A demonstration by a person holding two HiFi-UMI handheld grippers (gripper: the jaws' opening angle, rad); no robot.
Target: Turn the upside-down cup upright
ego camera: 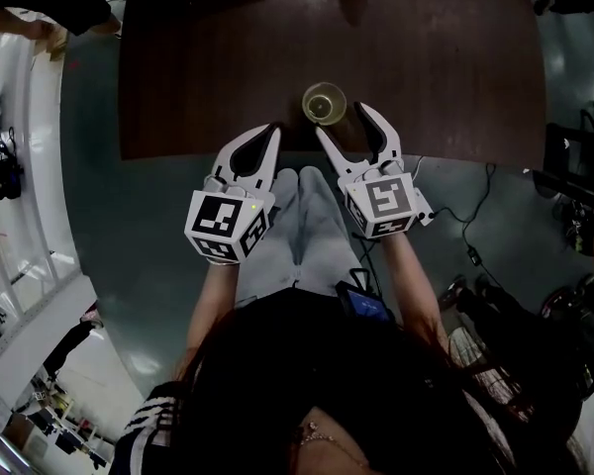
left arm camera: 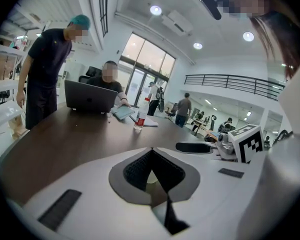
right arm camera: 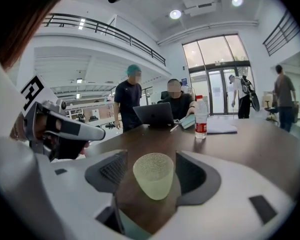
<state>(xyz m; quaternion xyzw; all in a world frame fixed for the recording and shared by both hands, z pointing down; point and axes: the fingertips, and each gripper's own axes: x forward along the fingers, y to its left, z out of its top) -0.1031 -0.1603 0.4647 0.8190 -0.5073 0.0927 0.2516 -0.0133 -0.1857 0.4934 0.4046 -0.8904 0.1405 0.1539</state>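
Two grippers, ours: right gripper [ego camera: 345,122], jaws spread wide, gripping nothing, pale green cup [right arm camera: 153,176] between them, untouched; left gripper [ego camera: 270,130] closed tight, empty. Cup stands wide end up near the table [ego camera: 198,67] edge. We judge it light, thin-walled, slippery; take it mid-wall.

The person holds both grippers out ahead of the body, side by side and tilted gently downward. The left gripper [ego camera: 268,132] has its two jaws pressed together, tips meeting, with nothing between them. The right gripper [ego camera: 344,120] has its jaws spread wide; the cup [right arm camera: 153,176] shows in the gap between them, and neither pad touches it. The left marker cube [ego camera: 228,226] and the right marker cube [ego camera: 381,204] face up toward the head. The bare left forearm [ego camera: 210,300] and right forearm [ego camera: 413,275] run back roughly parallel to the torso, and the two grippers are near each other but apart.
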